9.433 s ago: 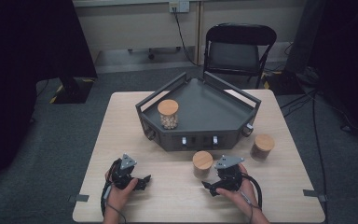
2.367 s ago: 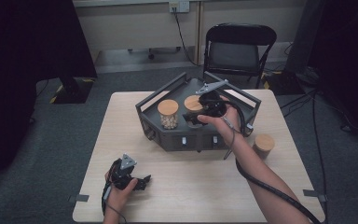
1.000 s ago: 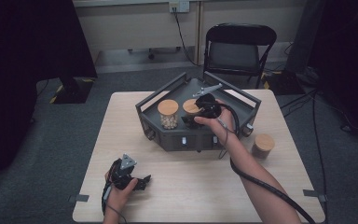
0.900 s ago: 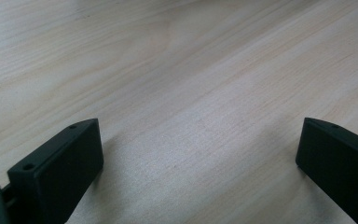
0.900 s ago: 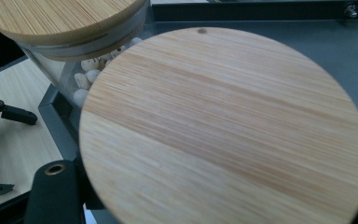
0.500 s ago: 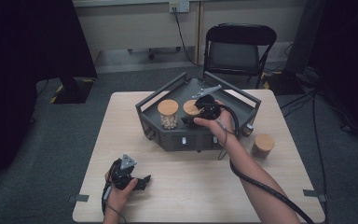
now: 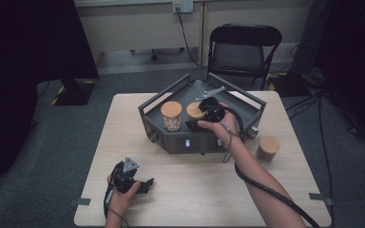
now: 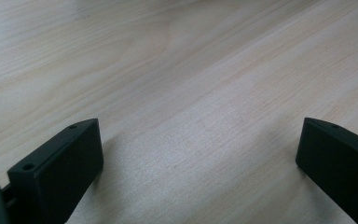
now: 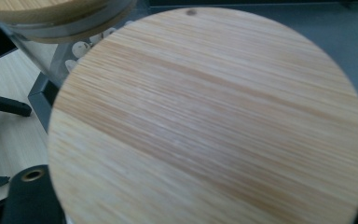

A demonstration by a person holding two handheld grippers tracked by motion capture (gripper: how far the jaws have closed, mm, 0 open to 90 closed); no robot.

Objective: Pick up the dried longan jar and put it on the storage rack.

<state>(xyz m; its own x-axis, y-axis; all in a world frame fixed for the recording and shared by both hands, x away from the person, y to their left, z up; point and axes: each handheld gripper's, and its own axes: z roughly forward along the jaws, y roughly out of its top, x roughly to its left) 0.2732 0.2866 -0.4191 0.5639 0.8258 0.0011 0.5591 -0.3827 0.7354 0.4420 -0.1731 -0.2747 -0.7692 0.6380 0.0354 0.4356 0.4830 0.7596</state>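
A dark grey tray (image 7: 168, 137) stands at the table's middle back. In it is a glass jar (image 7: 172, 114) of pale nuts with a bamboo lid. Right beside it stands a second bamboo-lidded jar (image 7: 193, 110), whose lid (image 9: 214, 116) looms close in the right gripper view. My right gripper (image 7: 197, 119) reaches over the tray with this jar between its jaws. One finger (image 9: 30, 196) stands just outside the lid's edge. The jaws have just been opening. My left gripper (image 7: 140, 183) rests open on the bare wood (image 8: 191, 70) near the front left, nothing between its fingers (image 8: 60, 168).
A third bamboo-lidded jar (image 7: 268, 146) stands on the table right of the tray. The wooden table (image 7: 209, 190) has free room along its front. A black folding chair (image 7: 244, 47) stands behind the table, and cables run over the floor at the right.
The jar once at the table's front middle has been carried by my right gripper into the tray, beside the first jar. In the last second neither hand has moved.
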